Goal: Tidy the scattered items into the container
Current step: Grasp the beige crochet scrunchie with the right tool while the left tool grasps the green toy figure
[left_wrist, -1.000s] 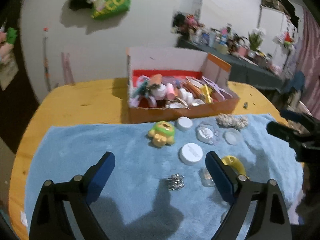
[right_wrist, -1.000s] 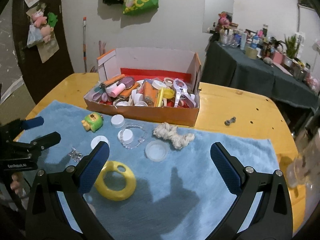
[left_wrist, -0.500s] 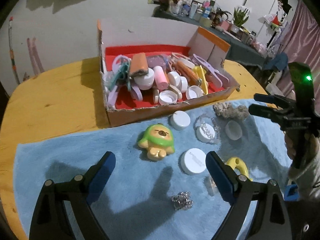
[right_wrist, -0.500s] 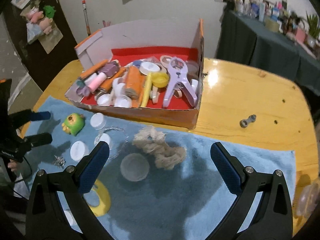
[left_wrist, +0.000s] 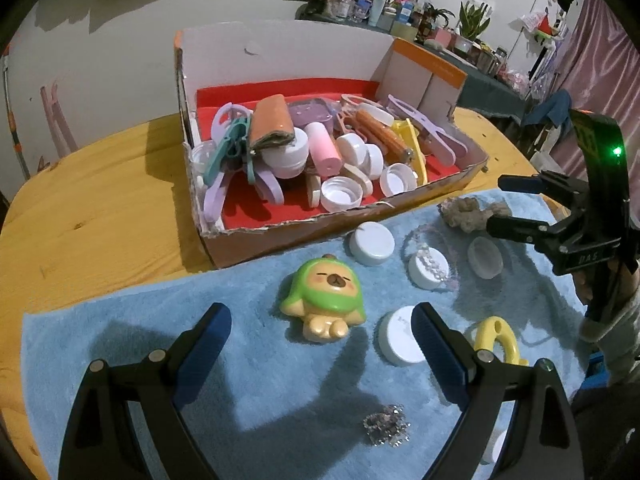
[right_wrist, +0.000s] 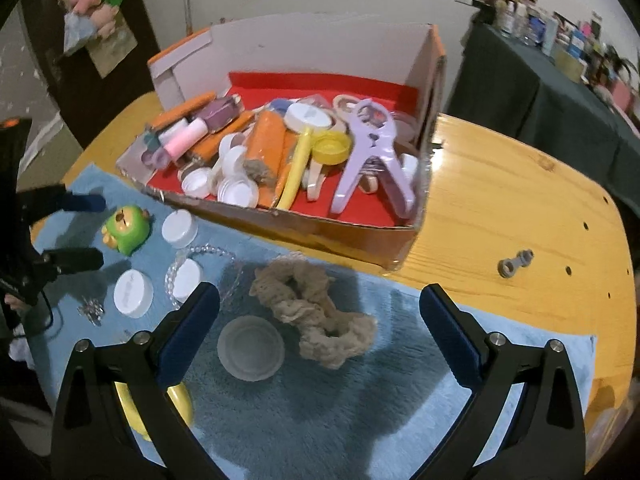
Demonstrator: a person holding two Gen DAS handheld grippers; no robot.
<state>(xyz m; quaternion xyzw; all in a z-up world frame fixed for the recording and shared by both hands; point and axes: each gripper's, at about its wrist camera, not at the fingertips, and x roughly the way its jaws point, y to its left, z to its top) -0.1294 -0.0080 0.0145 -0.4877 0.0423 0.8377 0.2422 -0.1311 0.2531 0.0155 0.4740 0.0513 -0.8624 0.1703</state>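
A cardboard box with a red floor holds several caps, clips and tubes. On the blue towel lie a green and yellow bear toy, white caps, a bead string on a cap, a clear cup, a beige scrunchie, a yellow ring and a silver chain. My left gripper is open just in front of the toy. My right gripper is open over the cup and scrunchie.
The towel covers the near part of a yellow wooden table. A small grey metal link lies on the bare wood right of the box. A dark cluttered side table stands behind.
Both grippers have moved forward and down toward the towel. The toy now lies close to the left jaws and the scrunchie and cup lie between the right jaws.
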